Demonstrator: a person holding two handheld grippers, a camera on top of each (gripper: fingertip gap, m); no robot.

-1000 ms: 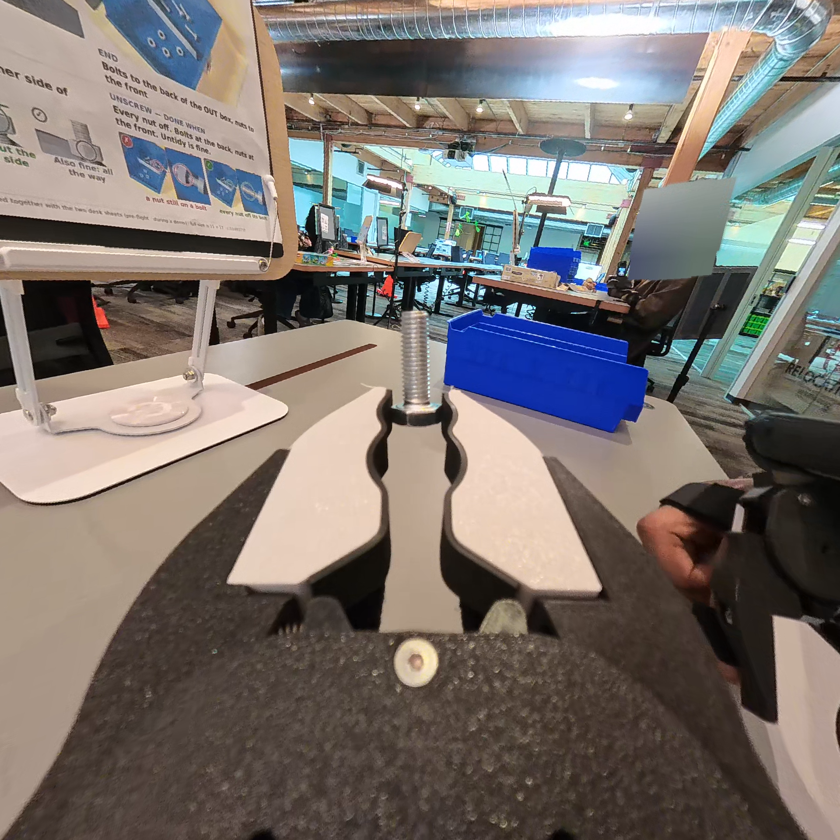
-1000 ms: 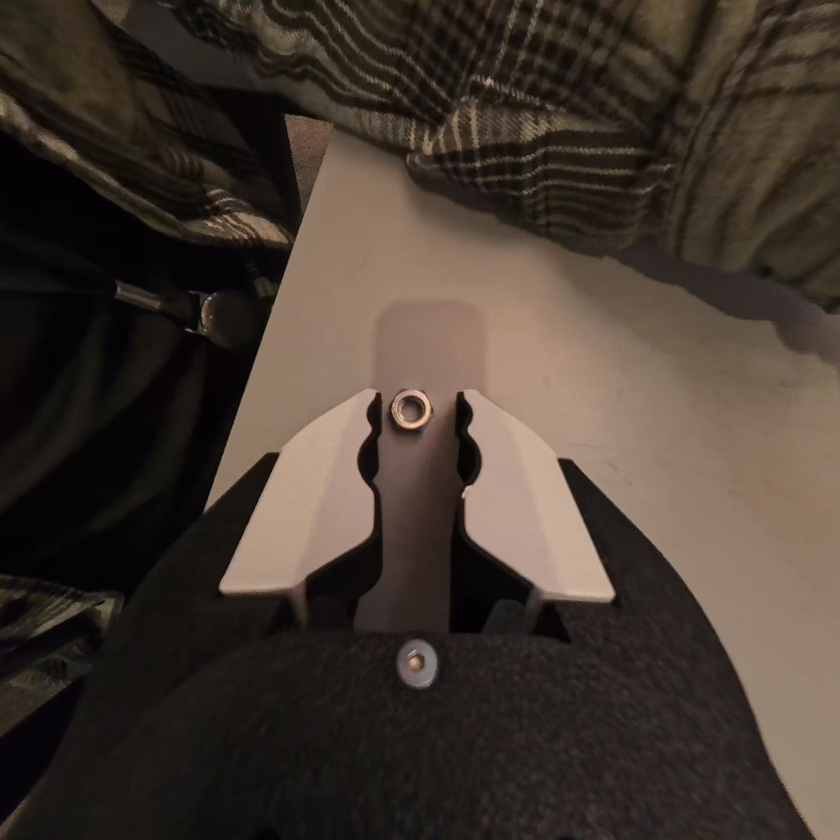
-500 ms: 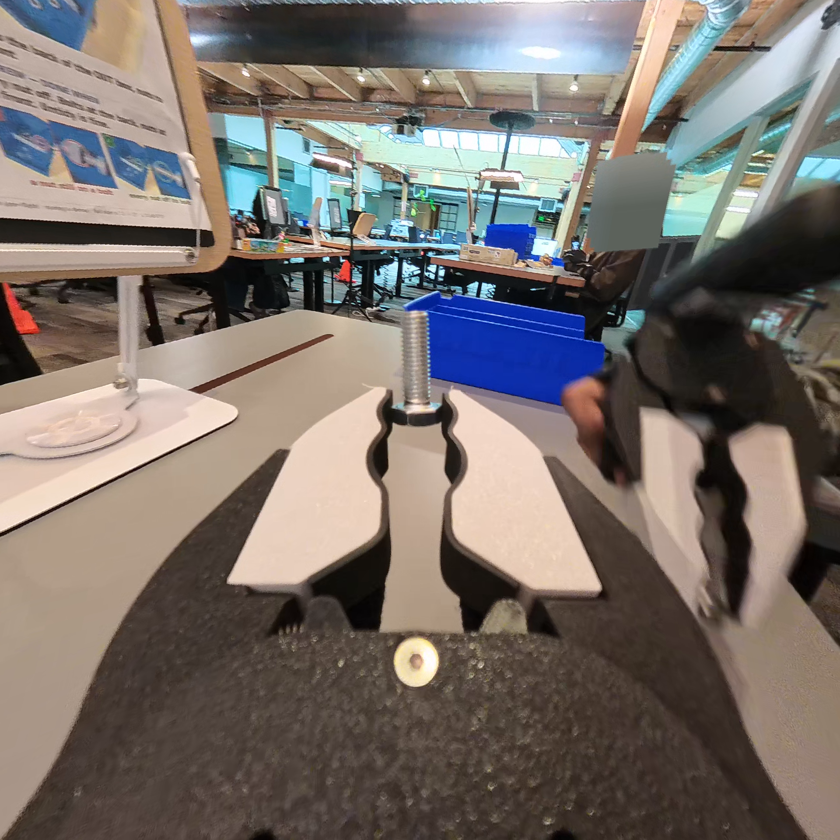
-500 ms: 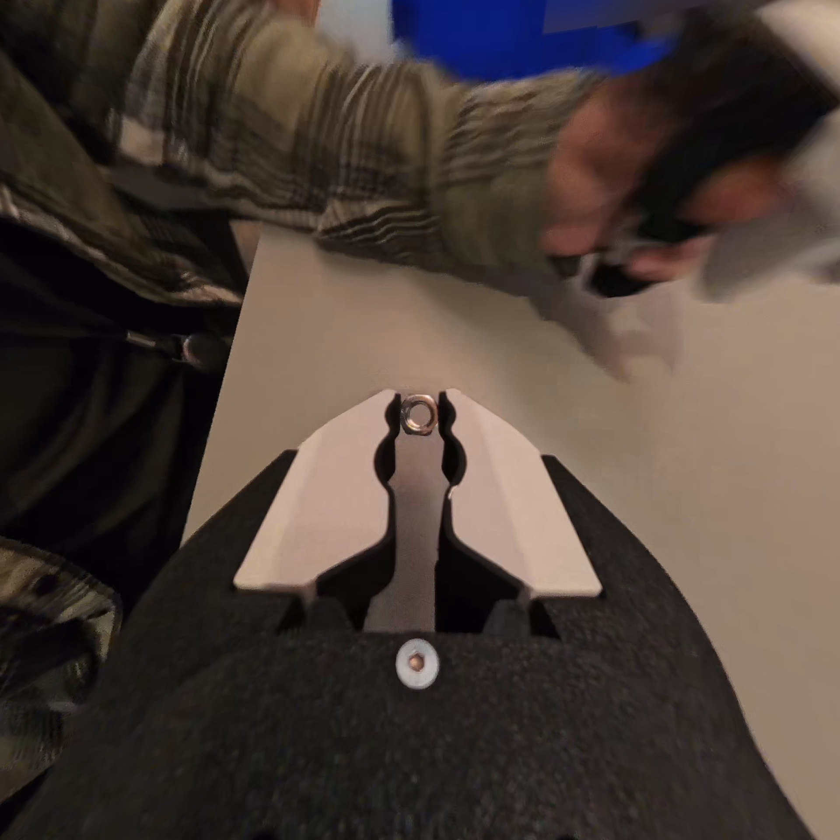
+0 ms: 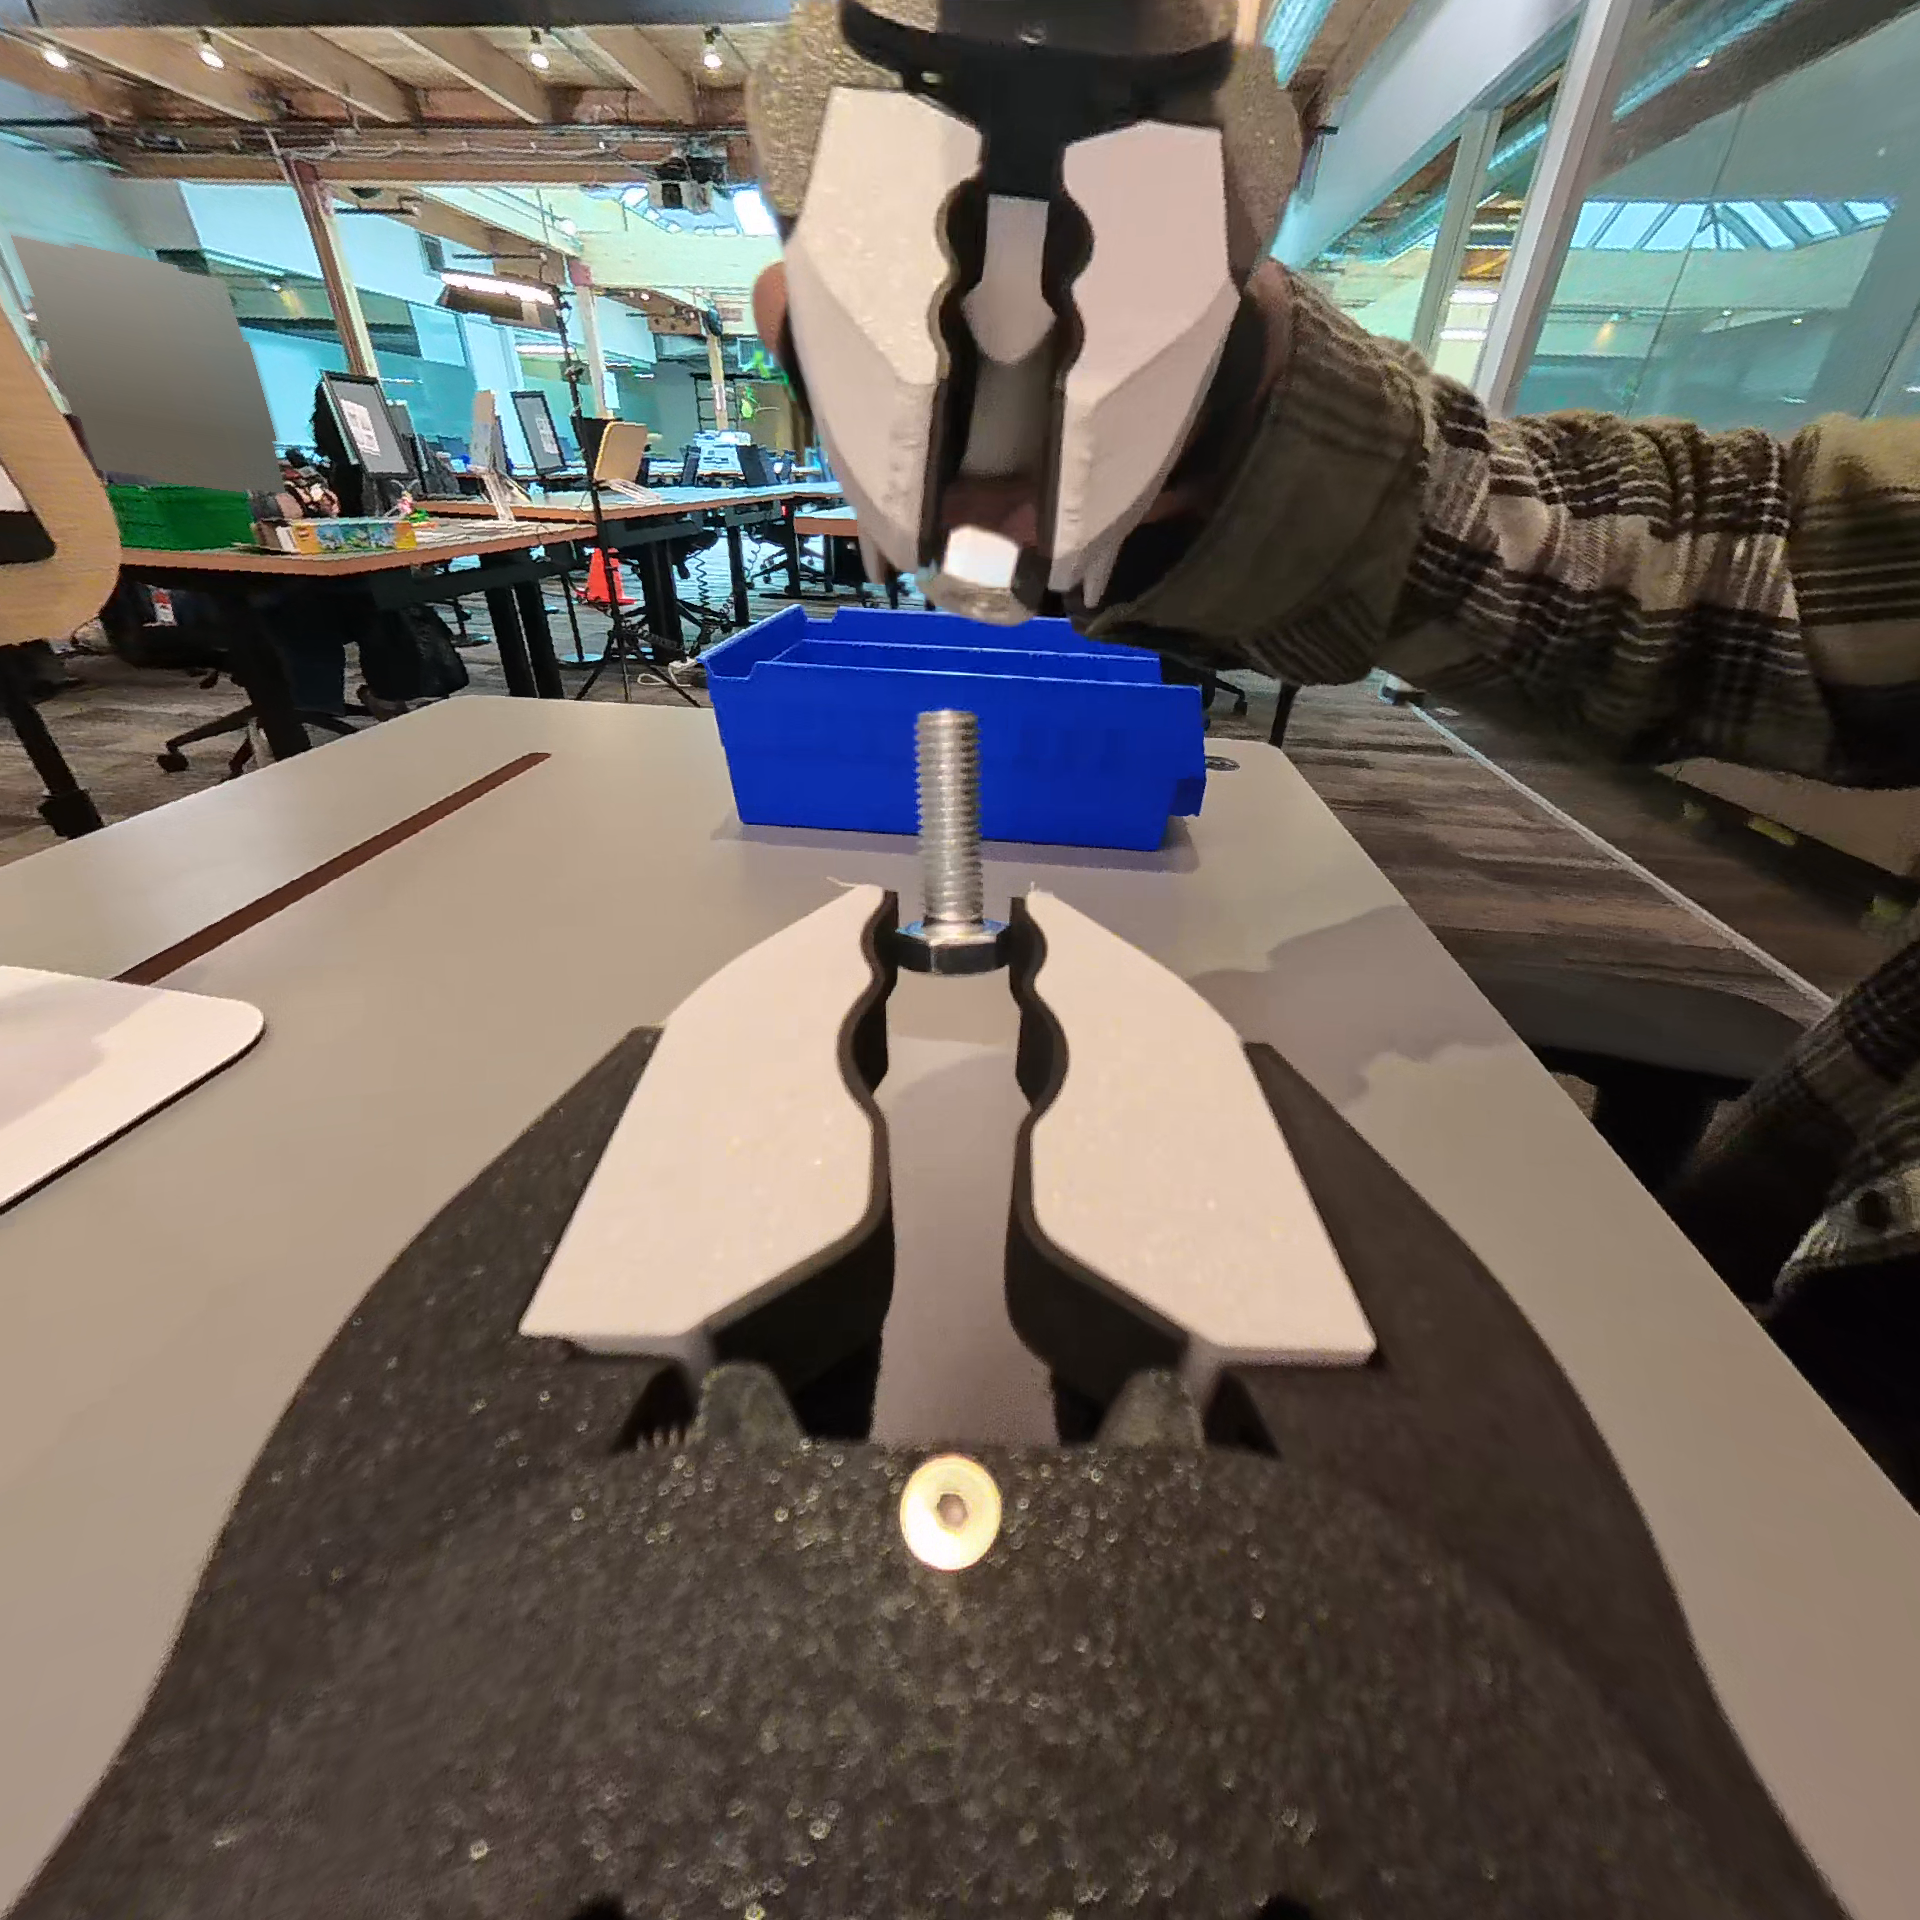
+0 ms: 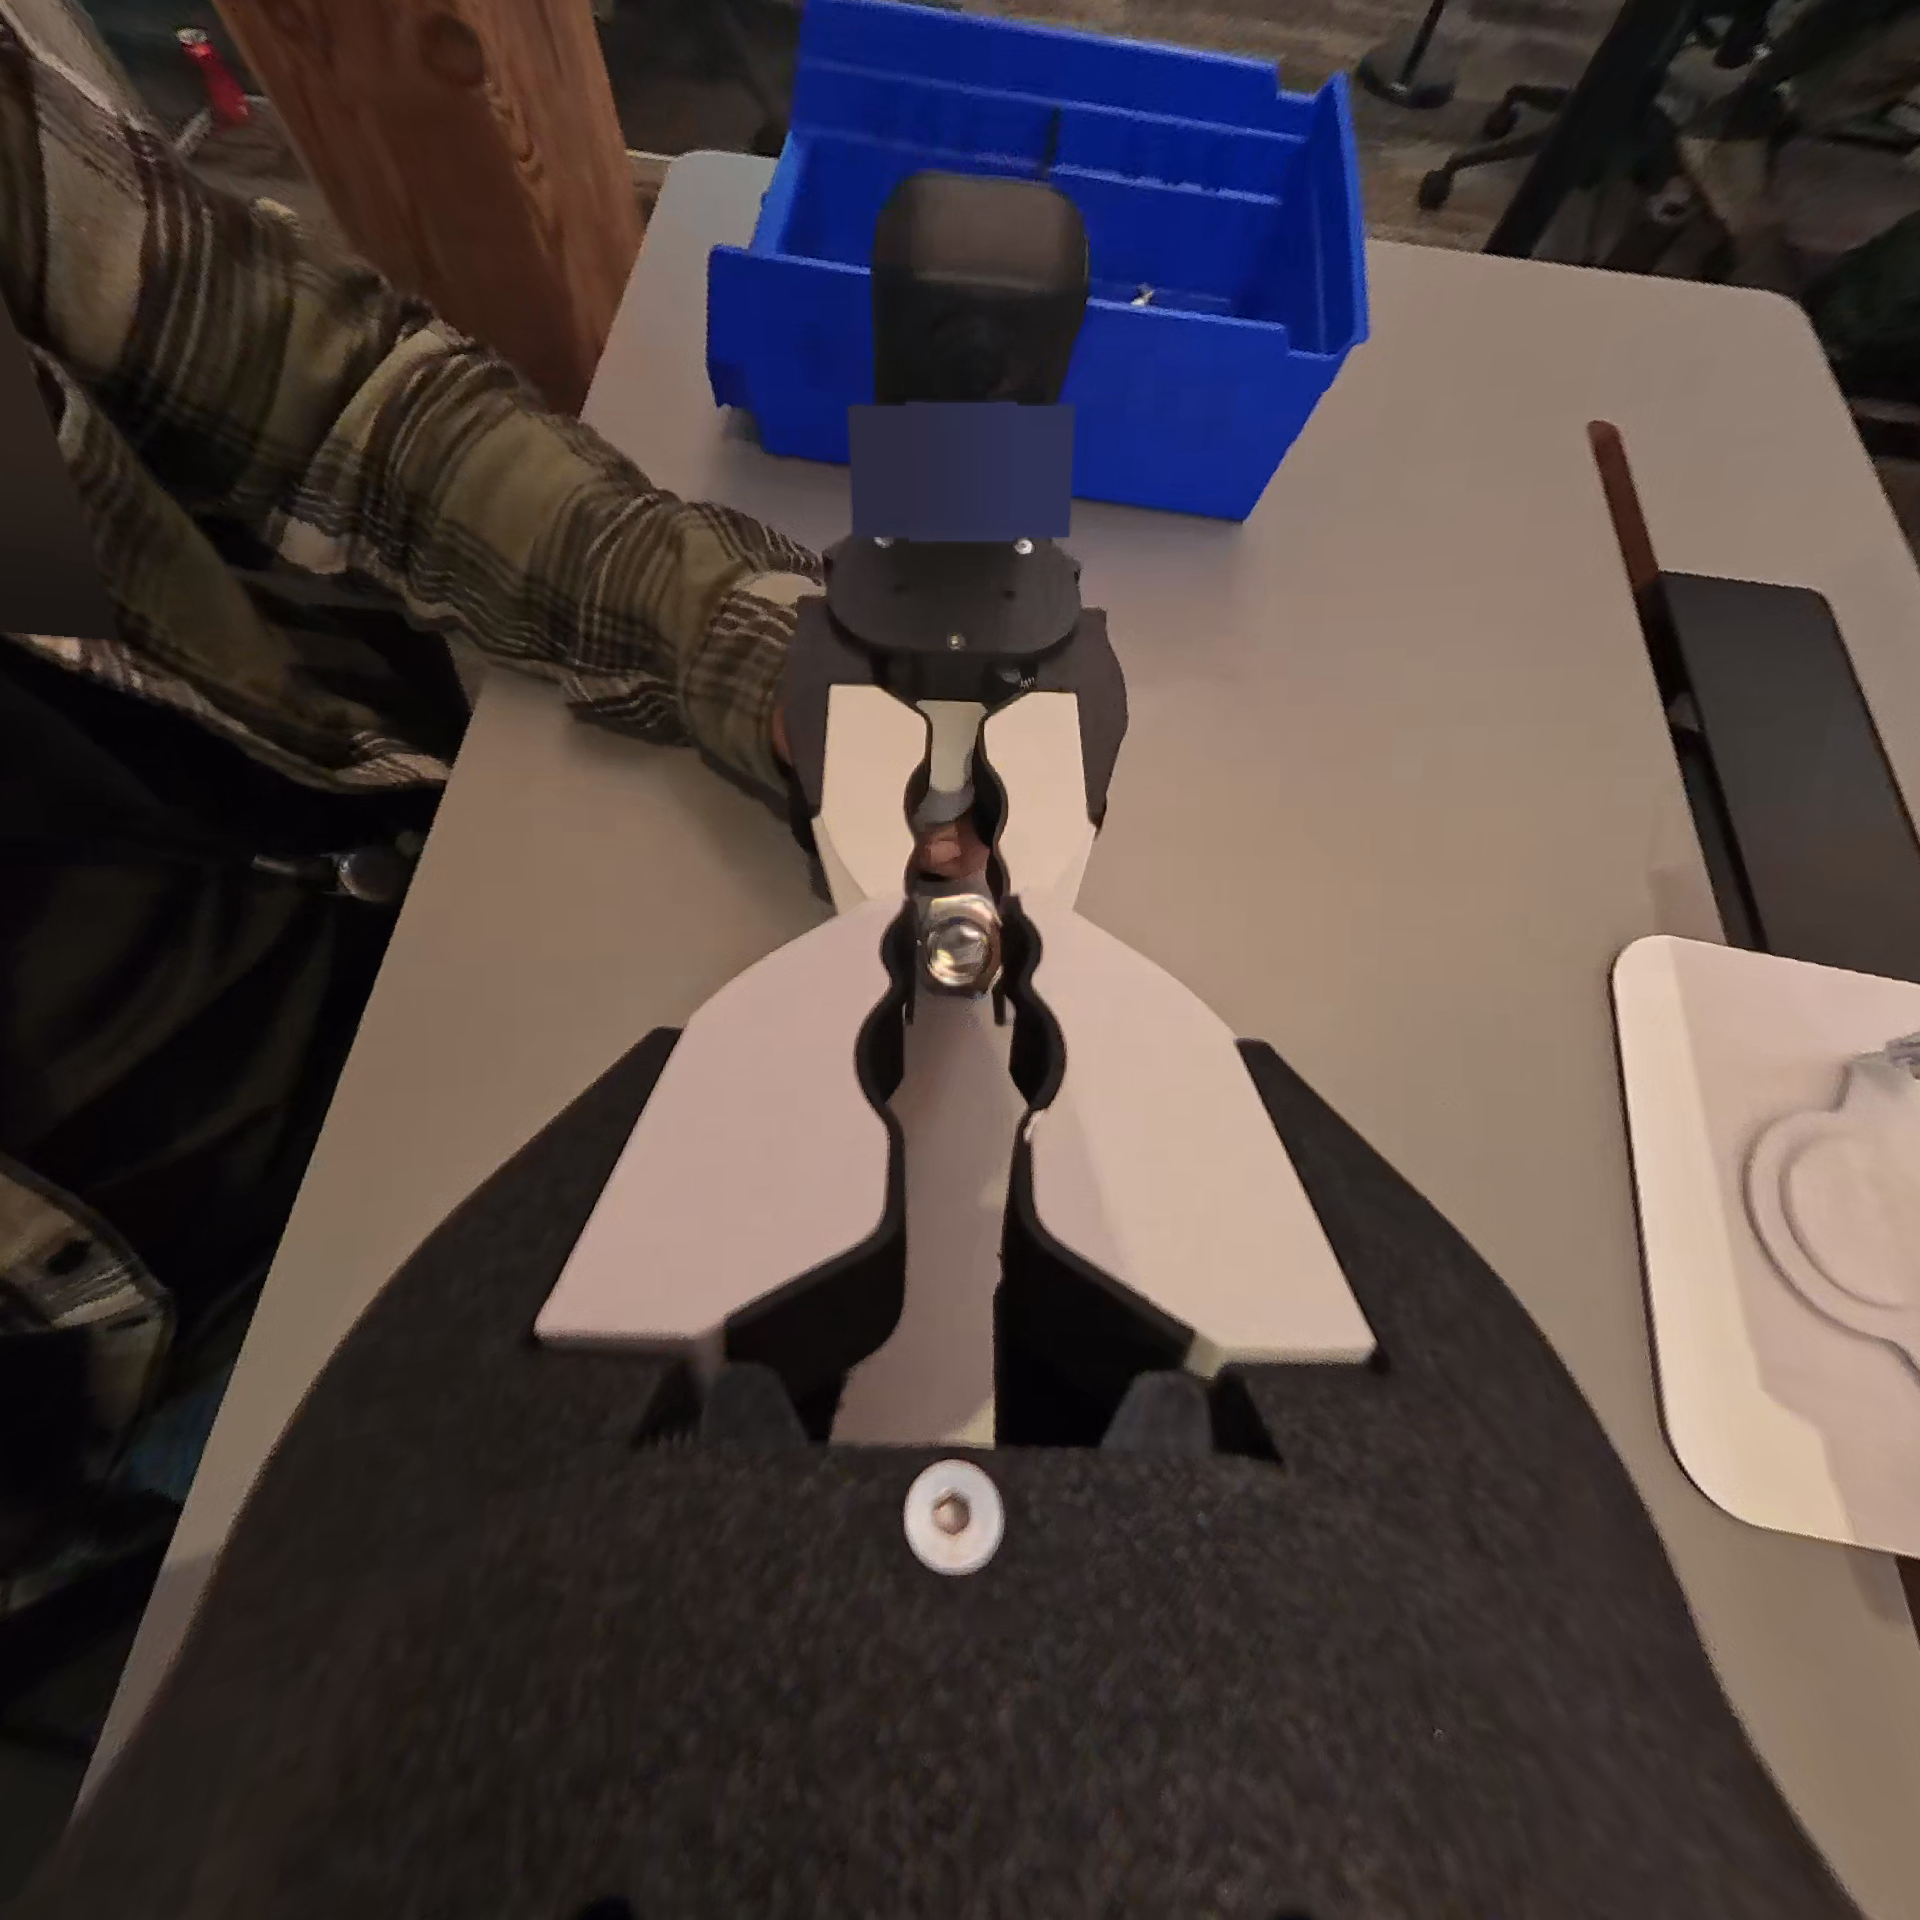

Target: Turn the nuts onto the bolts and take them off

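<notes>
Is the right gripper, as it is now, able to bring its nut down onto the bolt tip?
Probably yes. The right gripper holds the nut above the upright bolt, which the left gripper clamps by its head. Only open air shows between them.

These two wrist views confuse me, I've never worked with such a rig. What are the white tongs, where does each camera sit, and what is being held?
No robot arm here: a person holds hand-held tongs in each hand, each with a camera looking along its two white fingers. In the left wrist view, the left tongs are shut on the hex head of a bolt, thread pointing up. The right tongs hang above it, pinching a nut not yet on the thread. The right wrist view looks down from above: its own tongs hold the nut over the other tongs. On the grey table sit a blue bin and a white stand base.
</notes>
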